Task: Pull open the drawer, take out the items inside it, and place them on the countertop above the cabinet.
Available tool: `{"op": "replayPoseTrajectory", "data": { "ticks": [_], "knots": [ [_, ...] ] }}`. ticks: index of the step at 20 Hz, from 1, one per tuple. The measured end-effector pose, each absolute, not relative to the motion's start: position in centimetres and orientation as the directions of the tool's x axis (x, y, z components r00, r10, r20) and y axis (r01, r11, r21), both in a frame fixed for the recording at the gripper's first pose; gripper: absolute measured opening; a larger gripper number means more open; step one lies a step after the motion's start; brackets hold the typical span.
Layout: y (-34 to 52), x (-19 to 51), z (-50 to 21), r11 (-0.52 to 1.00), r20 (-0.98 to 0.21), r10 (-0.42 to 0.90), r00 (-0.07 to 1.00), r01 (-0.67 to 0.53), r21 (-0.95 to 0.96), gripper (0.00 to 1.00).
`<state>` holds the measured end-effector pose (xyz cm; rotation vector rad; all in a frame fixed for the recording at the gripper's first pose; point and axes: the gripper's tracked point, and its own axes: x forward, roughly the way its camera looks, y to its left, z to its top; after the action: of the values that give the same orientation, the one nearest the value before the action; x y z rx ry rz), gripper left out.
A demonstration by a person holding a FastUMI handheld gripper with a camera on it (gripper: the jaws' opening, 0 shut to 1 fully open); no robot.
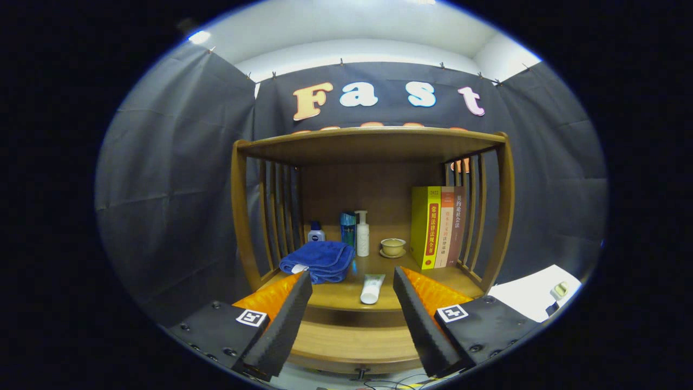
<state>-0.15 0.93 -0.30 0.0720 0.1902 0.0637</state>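
A wooden cabinet with slatted sides stands ahead of me. On its countertop a white tube lies between and just beyond my fingertips. The drawer sits below the countertop edge, pulled out a little, with a small dark knob at its front. The drawer's inside is hidden. My gripper is open, with nothing between its fingers, hovering in front of the cabinet above the drawer front.
A folded blue towel lies at the counter's left. Behind it stand a small bottle, a blue bottle and a white pump bottle. A cup on a saucer and three upright books fill the right. A white sheet lies to the right.
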Motion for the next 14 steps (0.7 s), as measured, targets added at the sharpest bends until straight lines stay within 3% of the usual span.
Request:
{"op": "replayPoseTrajectory", "data": {
  "ticks": [10,14],
  "knots": [
    [2.1,-7.4,-2.8,0.999,-0.025,0.001,1.0,-0.001,0.034,0.98],
    [2.5,-6.9,-7.8,1.0,-0.073,-0.006,0.997,0.006,0.005,0.98]
  ]
}}
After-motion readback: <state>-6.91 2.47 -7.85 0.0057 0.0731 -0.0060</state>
